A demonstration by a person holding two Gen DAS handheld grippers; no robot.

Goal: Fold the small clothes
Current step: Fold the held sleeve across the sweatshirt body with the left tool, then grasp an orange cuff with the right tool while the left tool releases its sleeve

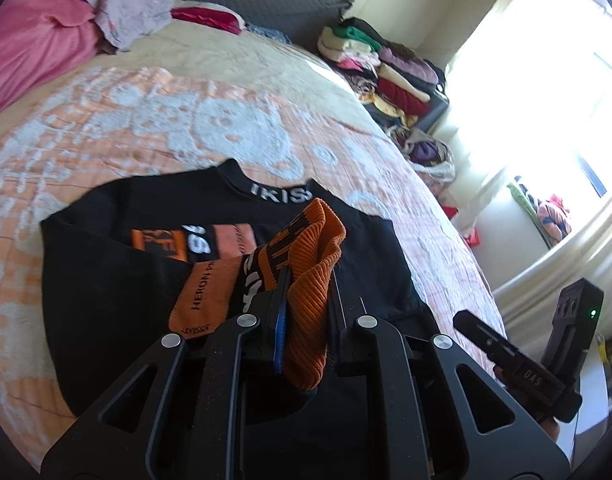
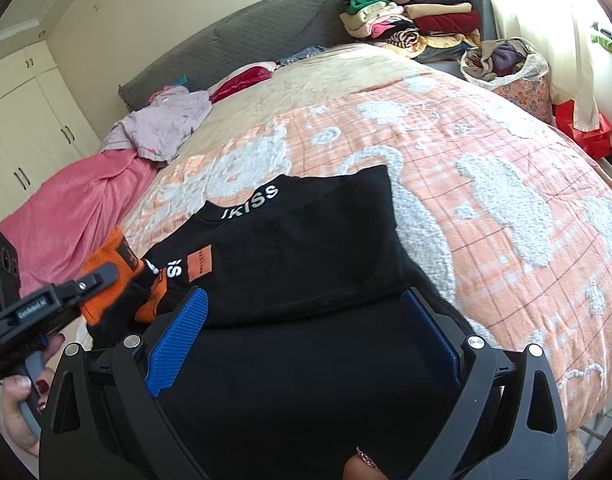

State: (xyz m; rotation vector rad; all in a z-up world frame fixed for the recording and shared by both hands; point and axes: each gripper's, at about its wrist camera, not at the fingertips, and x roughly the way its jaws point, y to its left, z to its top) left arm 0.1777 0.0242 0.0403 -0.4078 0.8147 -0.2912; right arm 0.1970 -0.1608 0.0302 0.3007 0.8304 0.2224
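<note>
I see one black shirt (image 2: 306, 240) lying flat on the bed (image 2: 486, 160), with its neck band pointing away from me toward the far pillows. Its long way runs from me up to that neck band.

My left gripper (image 1: 301, 300) is pinched tight on the orange cuff (image 1: 310, 280) of one sleeve and holds it up over the front of the shirt. In the right wrist view that cuff sits at the left edge of the shirt, so my left hand is the near one for this sleeve.

My right gripper (image 2: 306, 344) is spread wide, with nothing in it. It hangs just over the near end of the shirt, with one blue pad (image 2: 177, 336) on each side of the black cloth.

I think the next move is to lay the sleeve across the chest, toward the right side.

I count one shirt to fold, one orange cuff in view, and two grippers. One pile of folded clothes (image 2: 410, 16) sits well apart, past the far corner of the bed
</note>
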